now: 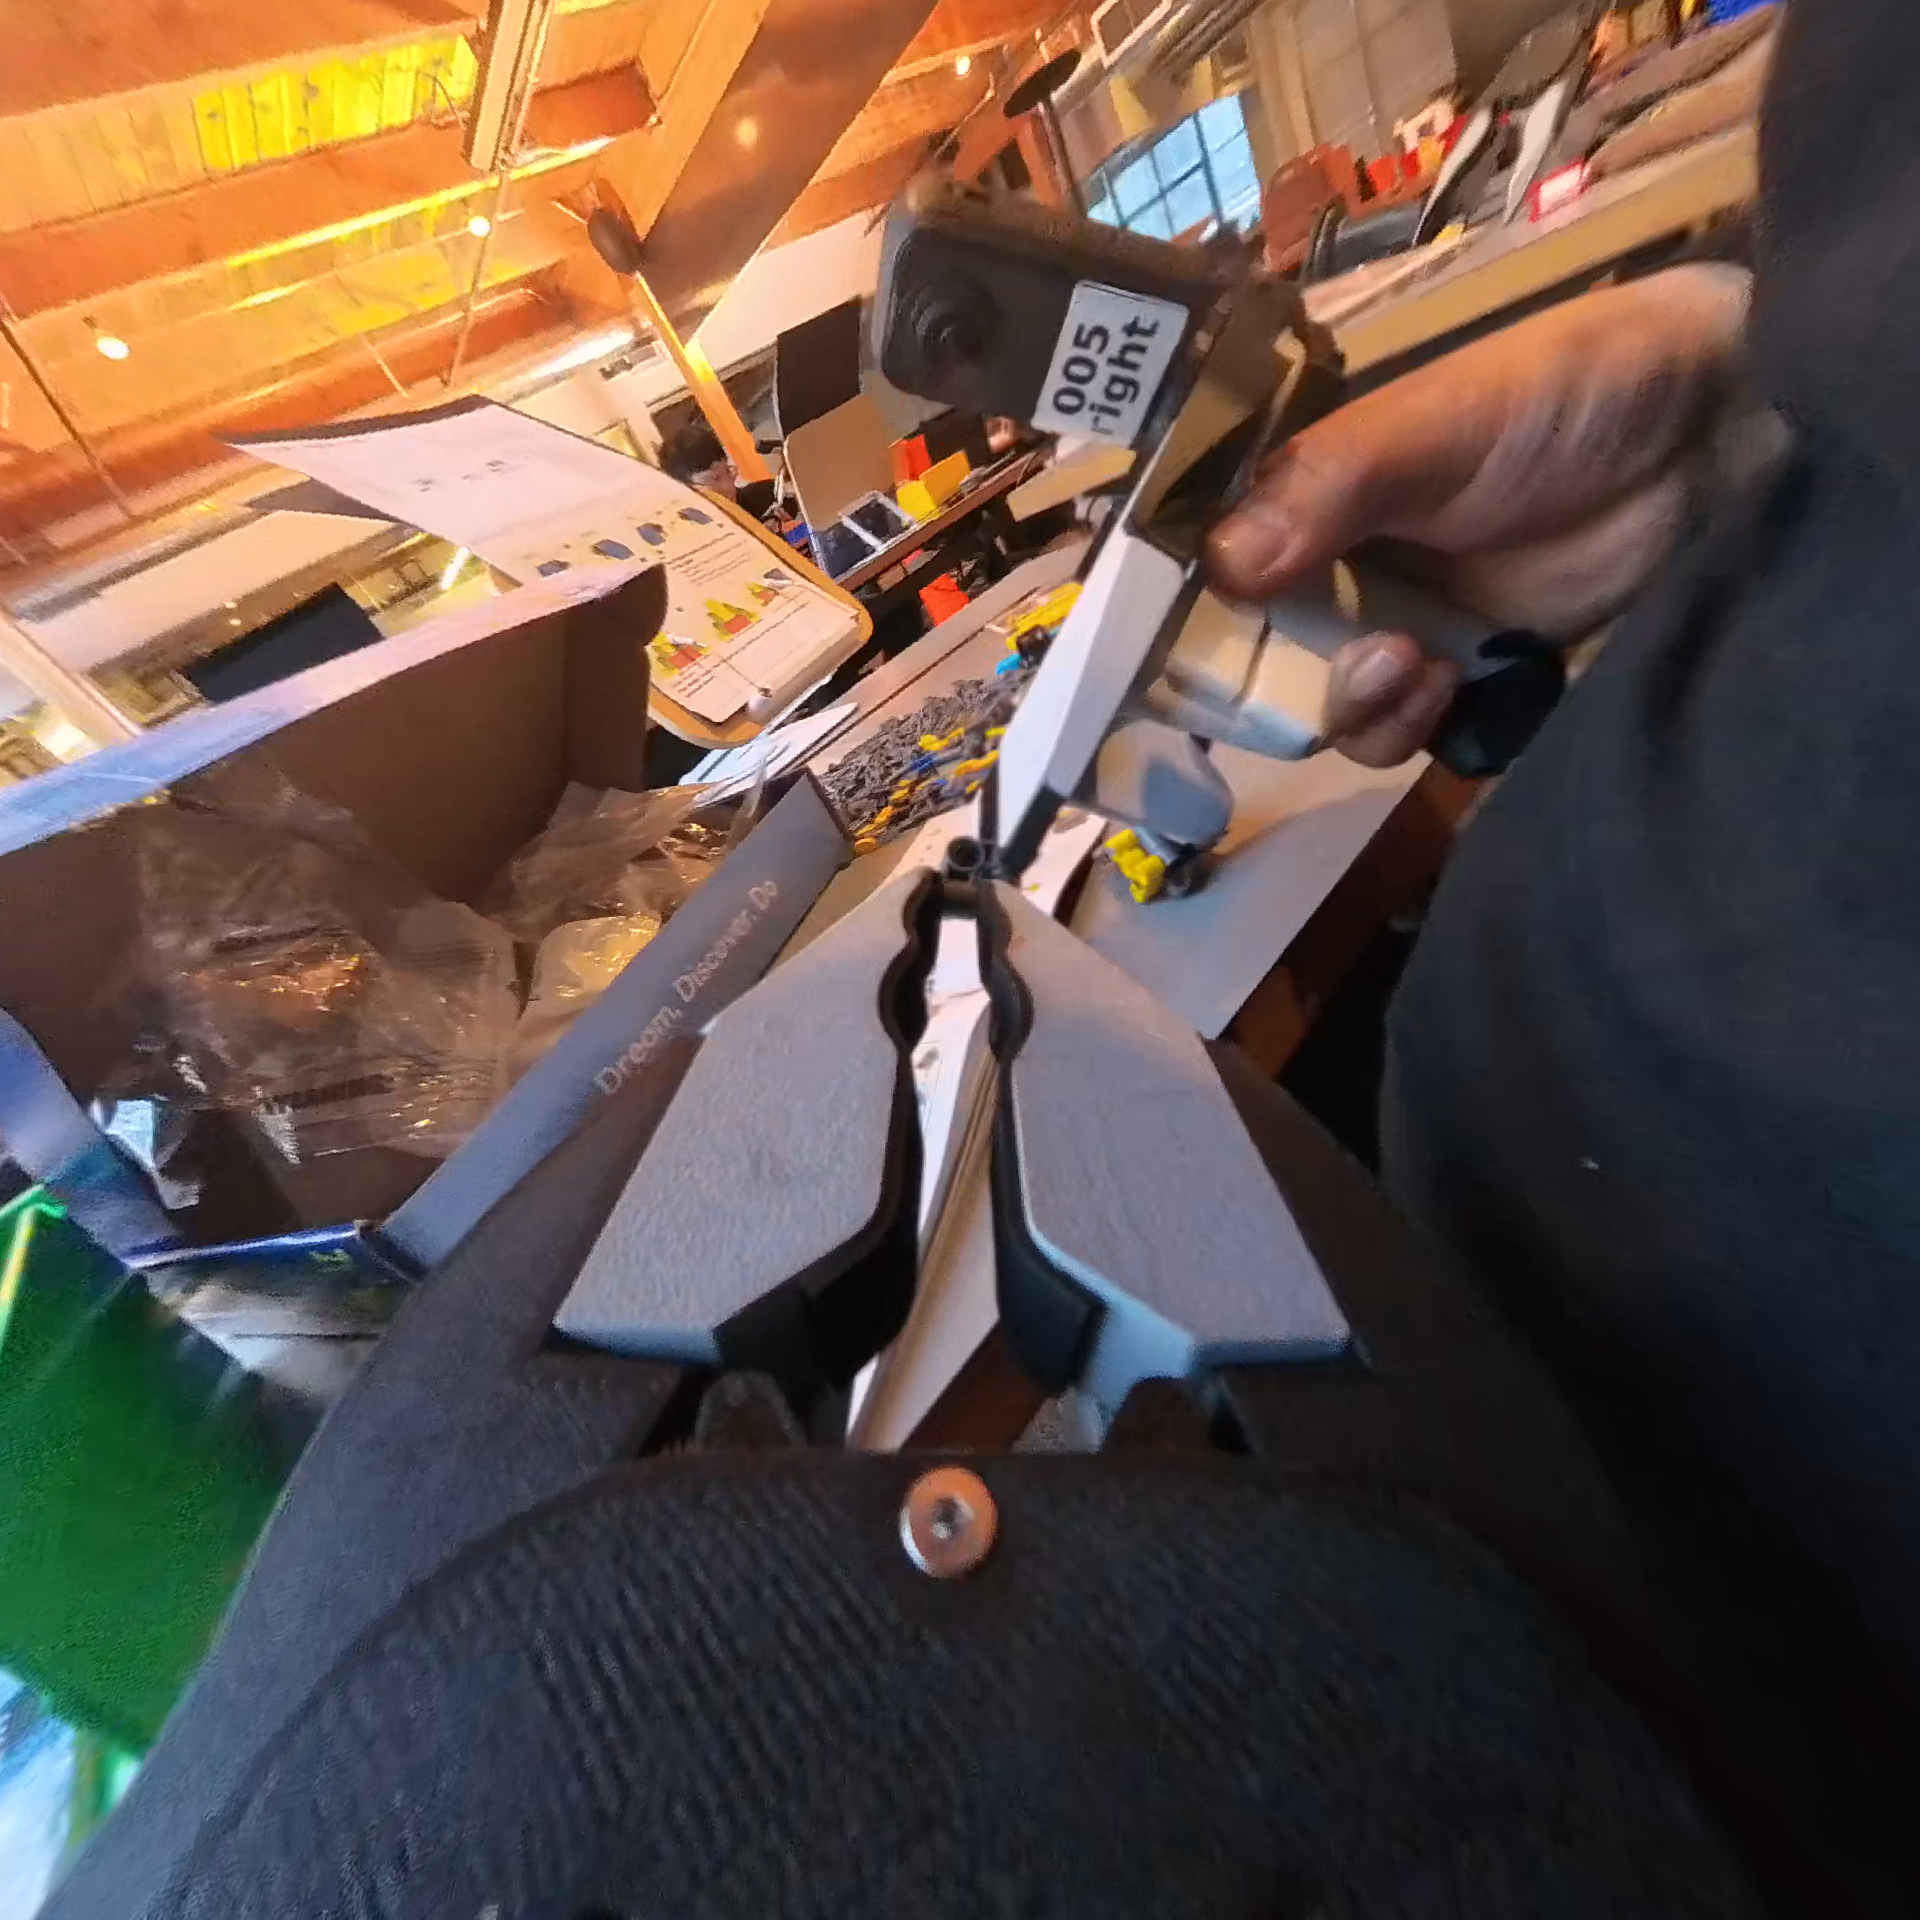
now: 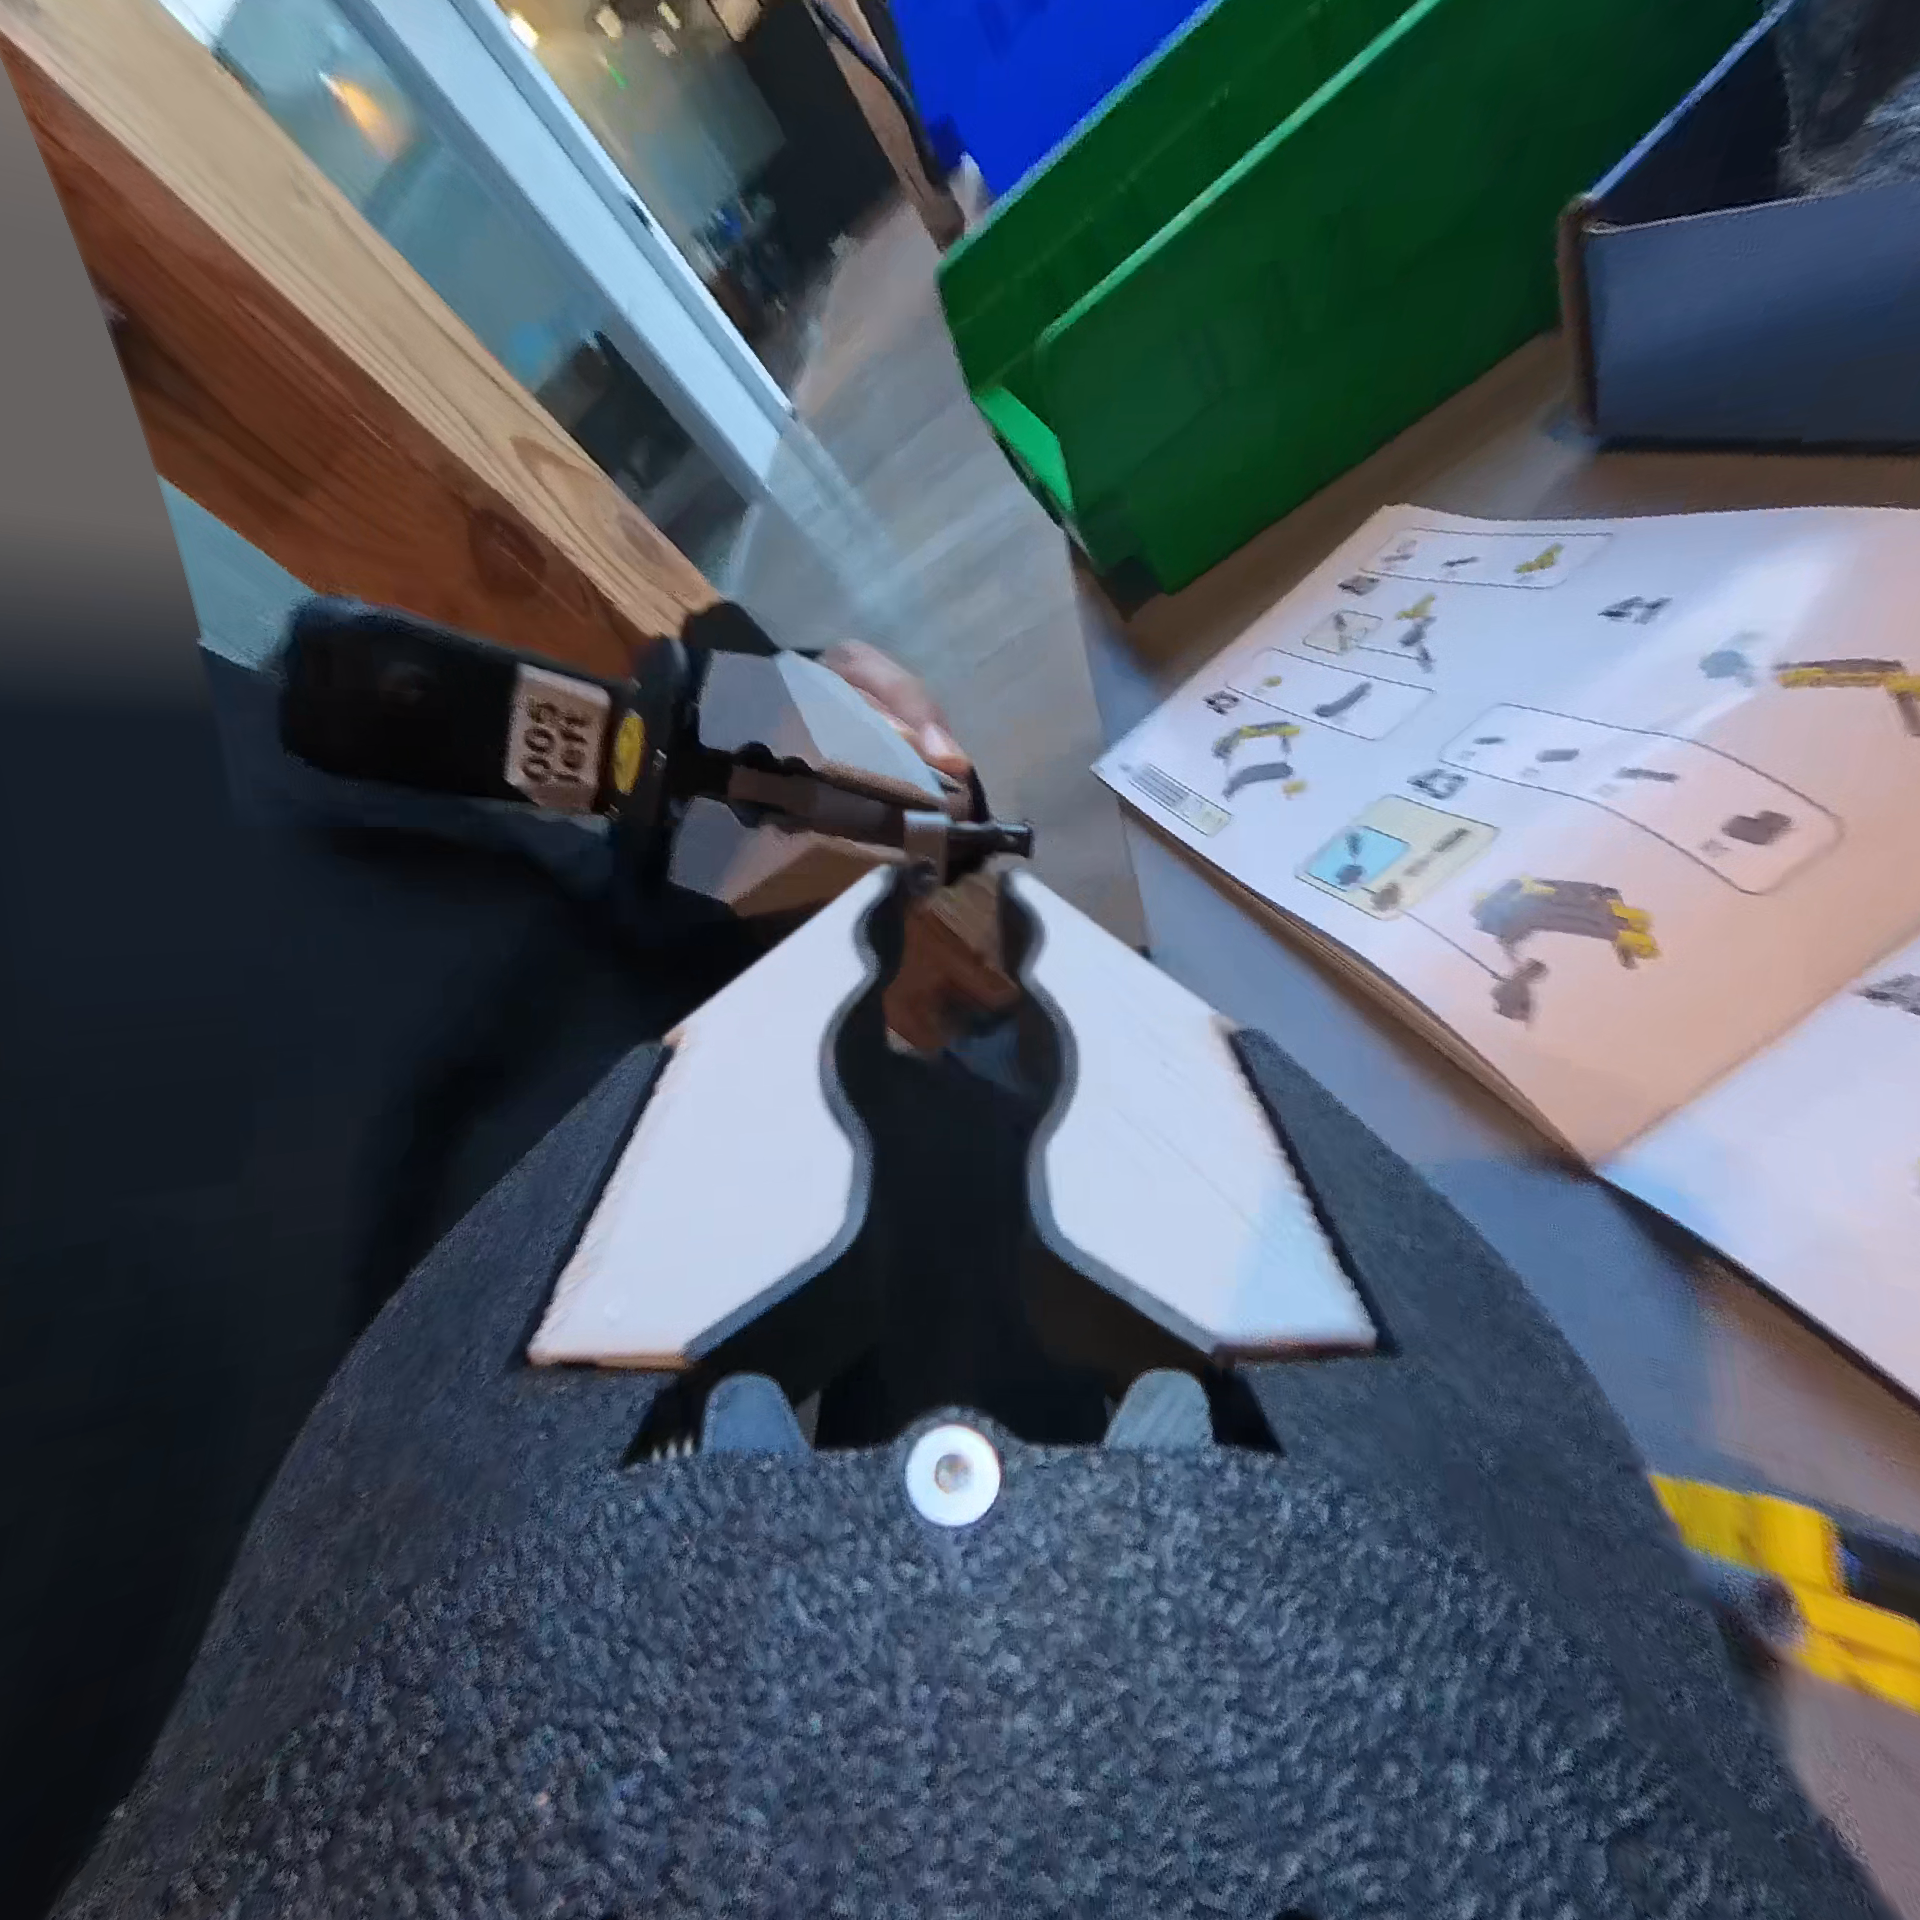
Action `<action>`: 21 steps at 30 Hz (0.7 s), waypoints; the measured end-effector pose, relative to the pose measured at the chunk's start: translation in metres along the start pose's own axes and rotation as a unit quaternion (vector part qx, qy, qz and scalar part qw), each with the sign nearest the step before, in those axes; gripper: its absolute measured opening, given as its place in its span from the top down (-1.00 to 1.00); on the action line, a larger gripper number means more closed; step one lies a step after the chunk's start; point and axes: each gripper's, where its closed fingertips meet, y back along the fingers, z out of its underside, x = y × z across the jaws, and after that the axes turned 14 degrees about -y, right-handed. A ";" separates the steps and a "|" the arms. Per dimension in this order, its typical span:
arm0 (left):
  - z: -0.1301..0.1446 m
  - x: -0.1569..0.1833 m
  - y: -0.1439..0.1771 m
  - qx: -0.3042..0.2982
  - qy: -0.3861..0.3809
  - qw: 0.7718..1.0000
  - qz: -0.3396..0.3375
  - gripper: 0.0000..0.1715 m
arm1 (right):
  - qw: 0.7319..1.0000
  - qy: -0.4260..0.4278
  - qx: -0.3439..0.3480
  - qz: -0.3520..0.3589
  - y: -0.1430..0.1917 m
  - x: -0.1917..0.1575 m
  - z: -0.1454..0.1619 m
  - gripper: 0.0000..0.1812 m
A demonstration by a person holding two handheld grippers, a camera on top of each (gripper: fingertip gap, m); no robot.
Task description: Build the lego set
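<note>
Left gripper (image 1: pixel 961 883): fingers closed to a narrow gap, tips clamped on a small dark pin (image 1: pixel 966 858) that sticks out just past the tips. The right wrist view shows the same thing from the side, the left gripper (image 2: pixel 961 831) with the dark pin (image 2: pixel 1003 834) poking out of its tips.

Right gripper (image 2: pixel 951 899): fingers a little apart, nothing visibly between the pads (image 2: pixel 1039 925); its tips sit just below the pin, very near, contact unclear because of blur. In the left wrist view the right gripper (image 1: pixel 997 847) comes down from above and to the right, its tips right beside the pin, and a hand (image 1: pixel 1455 499) wraps its handle.

Around the left gripper: an open cardboard box (image 1: pixel 436 748) to the left, holding crumpled clear plastic bags (image 1: pixel 312 987). A dark box flap (image 1: pixel 675 997) runs alongside the left finger. Ahead of the tips is a pile of small dark grey parts (image 1: pixel 925 748) with some yellow and blue ones mixed in. A small yellow and grey assembly (image 1: pixel 1153 862) lies on the table (image 1: pixel 1247 935) just right of the tips. An instruction sheet on a board (image 1: pixel 665 561) stands farther ahead and to the left.

Around the right gripper: an open instruction booklet (image 2: pixel 1507 831) to the right on the table, a green bin (image 2: pixel 1299 291) ahead and right of it, a dark box (image 2: pixel 1745 312) far right. A blurred yellow piece (image 2: pixel 1787 1579) is low on the right. A wooden beam (image 2: pixel 343 416) runs to the left.
</note>
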 end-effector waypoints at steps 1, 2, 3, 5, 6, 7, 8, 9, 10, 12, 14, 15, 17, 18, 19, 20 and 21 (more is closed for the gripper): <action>-0.001 -0.001 0.000 0.006 0.006 1.000 0.002 0.93 | 1.000 0.009 -0.014 0.014 0.003 0.002 0.002 0.78; -0.003 0.000 0.001 0.015 0.012 1.000 0.006 0.93 | 0.999 0.013 -0.027 0.020 0.006 0.004 0.003 0.78; -0.005 0.000 0.001 0.025 0.031 0.999 0.010 0.93 | 0.999 0.014 -0.025 0.029 0.009 0.007 0.001 0.76; -0.009 -0.004 0.002 0.047 0.085 0.995 0.010 0.93 | 1.000 -0.004 -0.010 0.017 0.013 0.009 -0.004 0.74; -0.011 -0.006 0.003 0.059 0.113 0.992 0.012 0.93 | 1.000 -0.024 -0.007 -0.007 0.013 0.006 -0.006 0.73; -0.014 -0.009 0.004 0.072 0.136 0.988 0.011 0.93 | 0.998 -0.046 -0.004 -0.036 0.012 0.001 -0.007 0.72; -0.018 -0.010 0.005 0.086 0.154 0.984 0.014 0.93 | 0.995 -0.066 0.002 -0.069 0.012 -0.005 -0.010 0.70; -0.024 -0.010 0.007 0.103 0.166 0.981 0.022 0.93 | 0.992 -0.082 0.013 -0.099 0.013 -0.011 -0.013 0.70; -0.031 -0.010 0.008 0.120 0.172 0.977 0.028 0.94 | 0.987 -0.093 0.024 -0.131 0.014 -0.017 -0.017 0.69; -0.044 -0.009 0.011 0.152 0.190 0.969 0.044 0.94 | 0.975 -0.100 0.034 -0.195 0.016 -0.034 -0.023 0.68; -0.055 -0.011 0.015 0.185 0.226 0.955 0.058 0.94 | 0.969 -0.071 0.032 -0.235 0.020 -0.050 -0.022 0.76; -0.058 -0.013 0.016 0.198 0.244 0.947 0.060 0.94 | 0.971 -0.043 0.021 -0.234 0.019 -0.053 -0.018 0.78; -0.062 -0.013 0.019 0.214 0.264 0.937 0.076 0.94 | 0.978 0.022 -0.002 -0.207 0.018 -0.053 -0.012 0.78; -0.062 -0.012 0.019 0.215 0.265 0.936 0.081 0.94 | 0.979 0.053 -0.009 -0.199 0.018 -0.056 -0.010 0.78; -0.063 -0.010 0.018 0.215 0.266 0.936 0.084 0.94 | 0.978 0.082 -0.017 -0.191 0.018 -0.059 -0.009 0.77; -0.064 -0.008 0.018 0.218 0.269 0.934 0.089 0.94 | 0.977 0.109 -0.030 -0.179 0.017 -0.060 -0.006 0.78; -0.065 -0.008 0.018 0.222 0.277 0.931 0.090 0.94 | 0.976 0.134 -0.049 -0.164 0.015 -0.059 -0.002 0.80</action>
